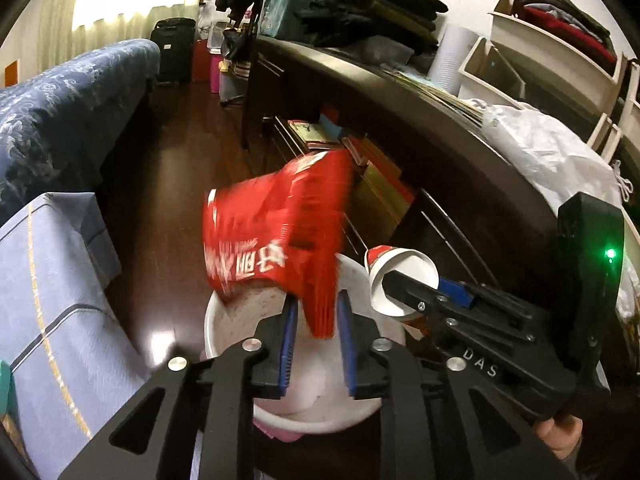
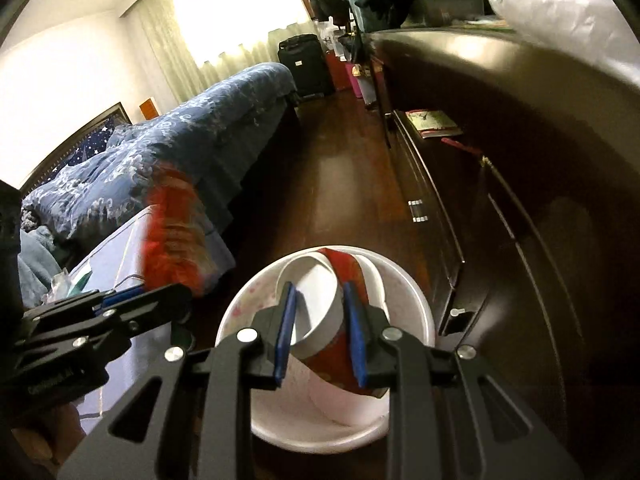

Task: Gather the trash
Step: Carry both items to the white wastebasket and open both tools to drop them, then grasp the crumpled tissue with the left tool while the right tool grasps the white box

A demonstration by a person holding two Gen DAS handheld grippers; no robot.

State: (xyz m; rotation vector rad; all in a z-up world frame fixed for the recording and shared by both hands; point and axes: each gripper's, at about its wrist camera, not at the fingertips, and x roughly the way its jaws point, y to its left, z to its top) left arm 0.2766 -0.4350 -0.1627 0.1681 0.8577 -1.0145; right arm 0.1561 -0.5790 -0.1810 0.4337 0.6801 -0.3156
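A white trash bin [image 1: 224, 320] [image 2: 416, 300] stands on the dark wood floor under both grippers. My left gripper [image 1: 318, 316] has its jaws apart around a corner of a red snack bag [image 1: 276, 224]; the bag is blurred above the bin mouth, and it shows in the right wrist view [image 2: 172, 236] too. My right gripper [image 2: 320, 316] is shut on a red and white paper cup [image 2: 320, 300], held on its side over the bin; in the left wrist view the right gripper [image 1: 404, 284] and its cup [image 1: 400, 276] show at the right.
A bed with a blue quilt [image 2: 180, 140] lies on the left. A pale blue box [image 1: 52, 280] stands left of the bin. A dark cabinet [image 2: 520, 200] runs along the right, with a white plastic bag [image 1: 544, 148] and clothes on top. A black suitcase [image 2: 306, 64] stands far back.
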